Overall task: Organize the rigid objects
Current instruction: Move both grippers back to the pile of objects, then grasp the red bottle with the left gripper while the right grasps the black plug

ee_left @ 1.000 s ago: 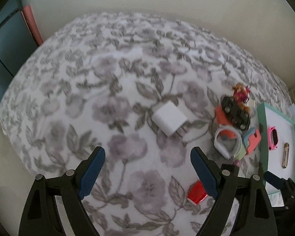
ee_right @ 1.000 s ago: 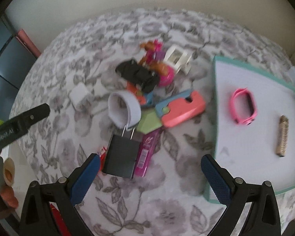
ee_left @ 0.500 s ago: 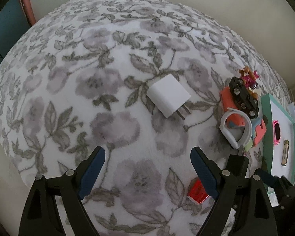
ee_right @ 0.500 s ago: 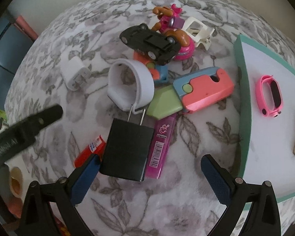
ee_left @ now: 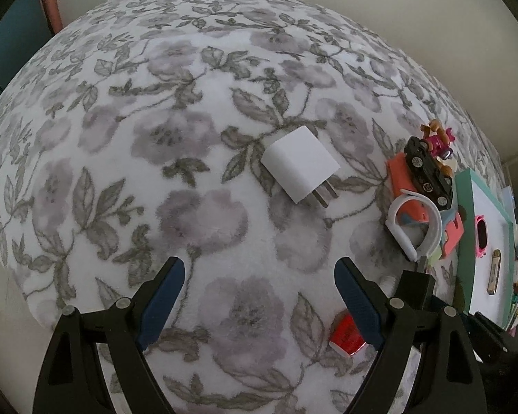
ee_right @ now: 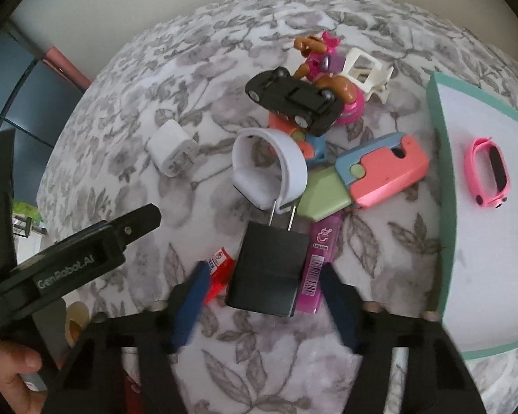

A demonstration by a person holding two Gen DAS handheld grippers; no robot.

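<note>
Closing right gripper (ee_right: 262,302) around black charger (ee_right: 269,269), pads not yet pressing. Risk: pink tube (ee_right: 319,262) touching at charger's 3 o'clock gets pinched too. Left gripper (ee_left: 259,305) spread, empty; white charger (ee_left: 300,163) at 12 o'clock.
</note>
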